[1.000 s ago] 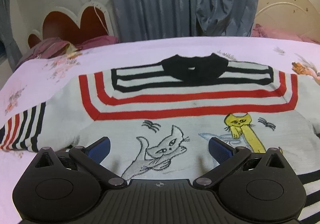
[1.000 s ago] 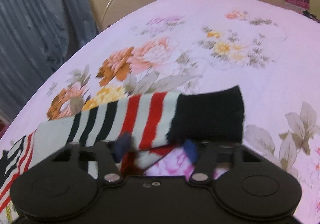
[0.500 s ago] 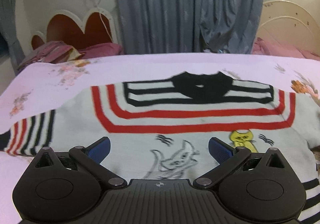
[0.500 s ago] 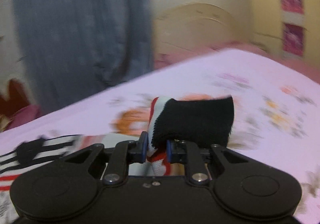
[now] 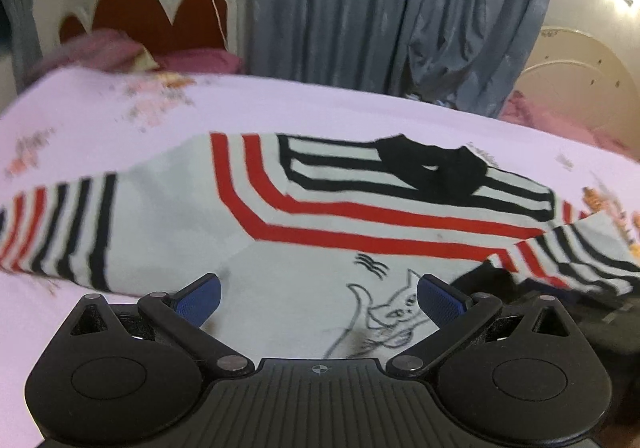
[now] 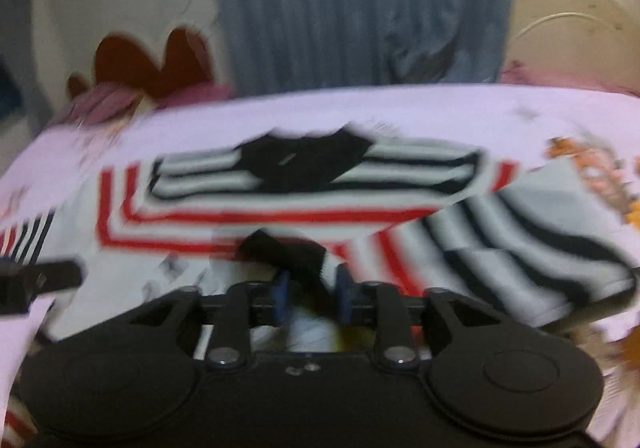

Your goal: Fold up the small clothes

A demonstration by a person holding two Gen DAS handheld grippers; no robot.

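A small white sweater (image 5: 320,208) with red and black stripes, a black collar (image 5: 428,168) and cat drawings lies flat on the bed. My left gripper (image 5: 318,300) hovers open over its lower front with nothing between the blue pads. Its left sleeve (image 5: 60,224) lies spread out to the side. The right sleeve (image 6: 500,248) is folded in across the chest. Its black cuff (image 6: 288,252) sits between the pads of my right gripper (image 6: 313,296), whose jaws are opening and no longer look pressed on it. The right wrist view is blurred.
The pink floral bedsheet (image 5: 100,116) surrounds the sweater. Behind the bed stand a red heart-shaped headboard (image 5: 160,20), pink pillows (image 5: 192,60), blue-grey curtains (image 5: 400,8) and a cream headboard (image 5: 580,76). A black part (image 6: 40,280), probably the left gripper, shows at the left edge.
My right gripper swung the right sleeve from the bed's side across onto the sweater's chest, and its jaws went from clamped on the cuff to wider apart. The left gripper drifted sideways and tilted, still open.
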